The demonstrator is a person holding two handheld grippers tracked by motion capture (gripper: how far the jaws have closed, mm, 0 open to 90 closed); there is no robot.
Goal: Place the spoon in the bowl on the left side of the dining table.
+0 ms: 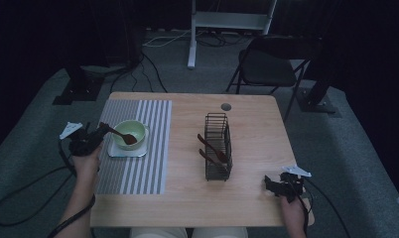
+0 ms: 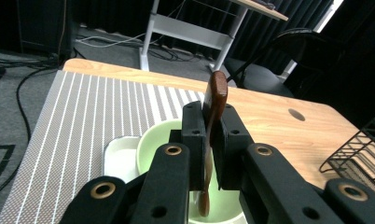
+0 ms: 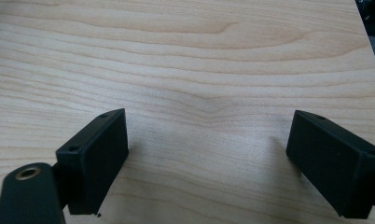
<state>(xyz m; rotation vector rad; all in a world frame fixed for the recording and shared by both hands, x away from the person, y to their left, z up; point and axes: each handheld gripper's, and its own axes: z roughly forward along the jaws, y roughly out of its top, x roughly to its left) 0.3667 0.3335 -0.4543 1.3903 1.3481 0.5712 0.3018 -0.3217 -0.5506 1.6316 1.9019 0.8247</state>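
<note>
Left gripper (image 2: 212, 154) clamping spoon (image 2: 214, 100), bowl end dipping into bowl (image 1: 129, 134) at 9 o'clock | right gripper (image 3: 206, 158) resting agape at 4 o'clock | two spoons (image 1: 211, 148) waiting in rack (image 1: 218, 130), centre

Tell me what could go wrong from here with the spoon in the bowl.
1. The left gripper pinches the spoon on its thin handle, so it could twist or slip in the jaws.
2. The bowl sits loose on a small white tray; pushing the spoon could tip or slide it.
3. The right gripper, open over bare table, cannot steady anything.
</note>
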